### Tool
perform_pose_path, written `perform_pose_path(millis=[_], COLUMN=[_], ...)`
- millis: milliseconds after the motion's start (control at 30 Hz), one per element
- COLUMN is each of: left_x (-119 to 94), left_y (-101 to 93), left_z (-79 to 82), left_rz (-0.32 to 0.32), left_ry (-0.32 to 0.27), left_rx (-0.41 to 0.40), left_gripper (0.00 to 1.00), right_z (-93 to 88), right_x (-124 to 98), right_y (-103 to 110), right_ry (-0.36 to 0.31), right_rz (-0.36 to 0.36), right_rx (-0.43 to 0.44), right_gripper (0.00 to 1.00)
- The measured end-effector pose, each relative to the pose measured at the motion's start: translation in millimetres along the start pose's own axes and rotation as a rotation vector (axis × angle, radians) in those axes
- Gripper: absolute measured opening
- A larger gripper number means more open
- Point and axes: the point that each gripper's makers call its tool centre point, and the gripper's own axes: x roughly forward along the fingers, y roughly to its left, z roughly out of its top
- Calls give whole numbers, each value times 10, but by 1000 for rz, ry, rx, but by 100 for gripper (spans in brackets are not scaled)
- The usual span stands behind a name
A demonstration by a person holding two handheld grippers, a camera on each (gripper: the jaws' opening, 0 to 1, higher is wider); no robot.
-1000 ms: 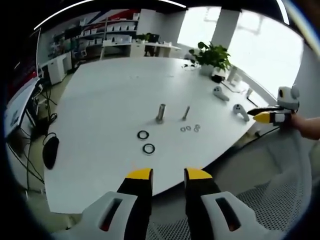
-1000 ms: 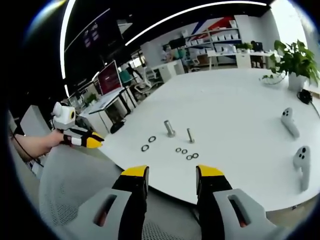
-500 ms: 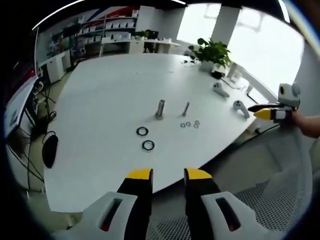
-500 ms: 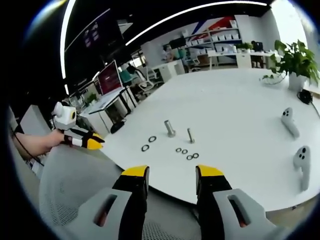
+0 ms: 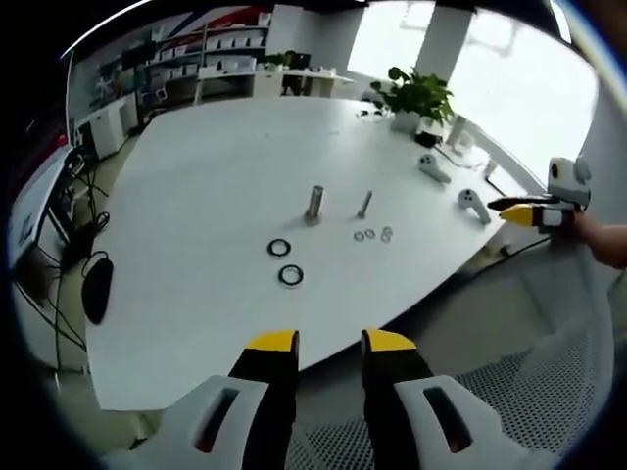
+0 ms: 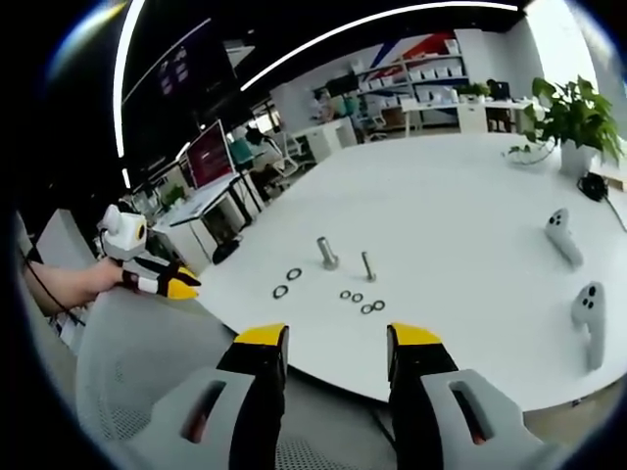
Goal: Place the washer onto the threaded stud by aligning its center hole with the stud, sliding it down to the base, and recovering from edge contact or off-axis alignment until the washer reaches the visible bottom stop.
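Both our left tool (image 5: 329,341) and right tool (image 6: 328,336) gape empty, short of the table (image 5: 196,176), well apart from the thin stud (image 5: 364,204).

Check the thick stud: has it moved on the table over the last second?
No. The thick stud keeps its spot beside the thin stud and black rings; only the camera shifted.

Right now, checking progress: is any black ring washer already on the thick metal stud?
No, both black ring washers lie flat on the white table.
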Motion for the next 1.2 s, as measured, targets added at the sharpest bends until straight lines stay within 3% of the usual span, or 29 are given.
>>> perform_pose_path(millis=[267, 400, 500, 633, 933, 1200], left_x=[24, 39, 44, 64, 258, 580], left_y=[-40, -38, -79, -66, 28, 141], left_z=[-30, -86, -136, -173, -28, 97], left_rz=[-15, -7, -40, -58, -57, -32], left_ry=[28, 72, 109, 165, 217, 235], left_rx=[26, 56, 27, 54, 81, 87], left_gripper=[28, 28, 25, 25, 27, 27], right_z=[25, 15, 14, 50, -4, -11], right_x=[-20, -11, -11, -27, -3, -7], right_y=[-31, -14, -2, -40, -16, -22], right_ry=[-20, -10, -10, -34, 2, 3], right_rz=[-10, -1, 7, -7, 2, 1], right_rx=[18, 13, 13, 29, 18, 21], right_gripper=[42, 42, 42, 42, 41, 41])
